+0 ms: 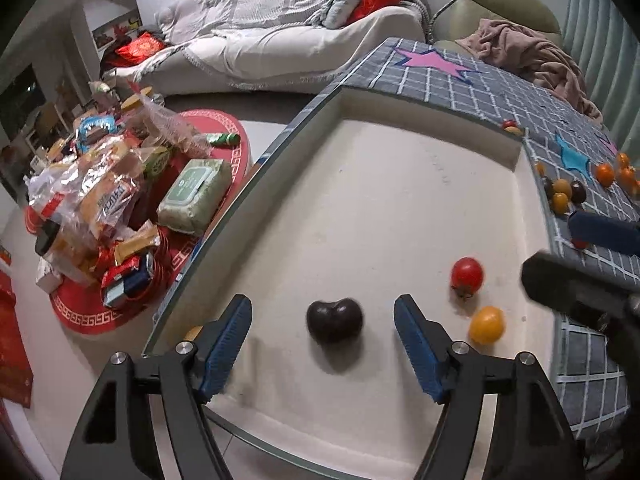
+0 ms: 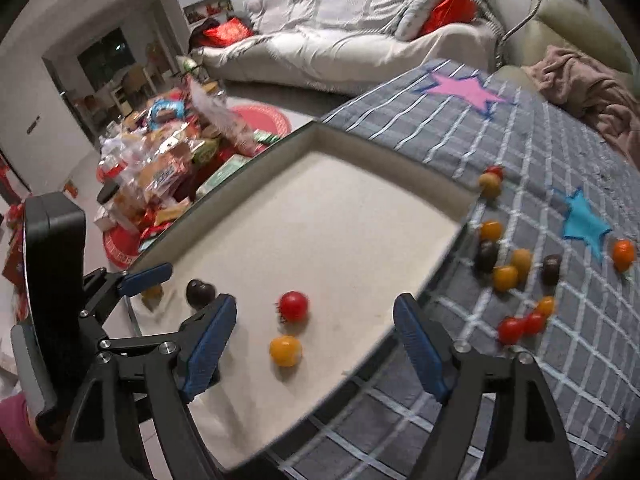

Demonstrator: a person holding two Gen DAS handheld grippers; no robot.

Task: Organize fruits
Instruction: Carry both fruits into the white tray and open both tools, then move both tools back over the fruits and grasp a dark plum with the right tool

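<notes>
A shallow white tray [image 1: 400, 200] lies on a grey checked cloth [image 2: 520, 360]. Three small fruits lie in it: a dark purple one [image 1: 335, 320], a red tomato [image 1: 467, 274] and a yellow one [image 1: 486, 325]. My left gripper [image 1: 322, 302] is open over the tray, with the dark fruit lying between its blue pads [image 1: 228, 344], untouched. My right gripper [image 2: 314, 300] is open above the tray's near right corner. The red tomato [image 2: 294, 306] and yellow fruit [image 2: 285, 350] lie between its fingers, clear of both pads. Several more red, orange, yellow and dark fruits [image 2: 508, 276] are scattered on the cloth to the tray's right.
A pile of snack packets [image 1: 104, 200] sits on a round red mat [image 1: 96, 316] on the floor, left of the table. A white-covered sofa [image 1: 280, 40] stands behind. A pink blanket [image 1: 532, 56] is heaped on a chair at the far right.
</notes>
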